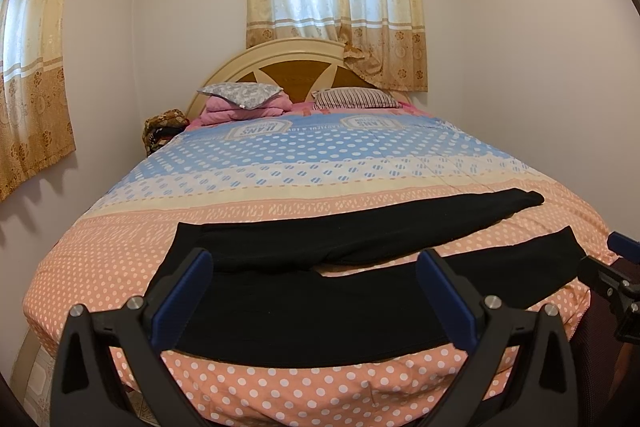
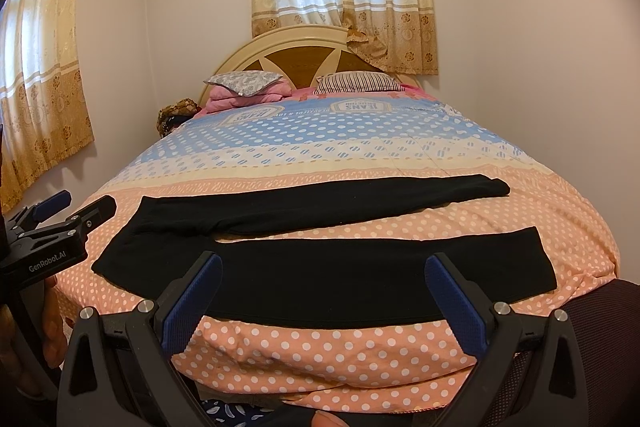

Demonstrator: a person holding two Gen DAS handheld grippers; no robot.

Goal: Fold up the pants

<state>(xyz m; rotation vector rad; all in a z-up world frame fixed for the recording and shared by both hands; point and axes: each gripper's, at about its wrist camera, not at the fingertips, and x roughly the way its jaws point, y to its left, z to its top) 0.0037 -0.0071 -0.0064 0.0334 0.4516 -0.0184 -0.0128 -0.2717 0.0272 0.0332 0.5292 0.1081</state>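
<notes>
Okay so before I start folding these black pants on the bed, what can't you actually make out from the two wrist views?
- Black pants, right wrist view: the near edge is partly hidden behind the right gripper fingers.
- Left wrist view: the waistband is partly covered by the left gripper.
- Pants' front or back: fabric too dark.
- Dark patterned bundle beside the headboard: too small to identify.

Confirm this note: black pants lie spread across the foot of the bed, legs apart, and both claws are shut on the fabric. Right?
Not quite. Both claws are open and hold nothing: the left claw and the right claw hover over the black pants, as each wrist view shows. The pants do lie spread across the foot of the bed, legs apart.
</notes>
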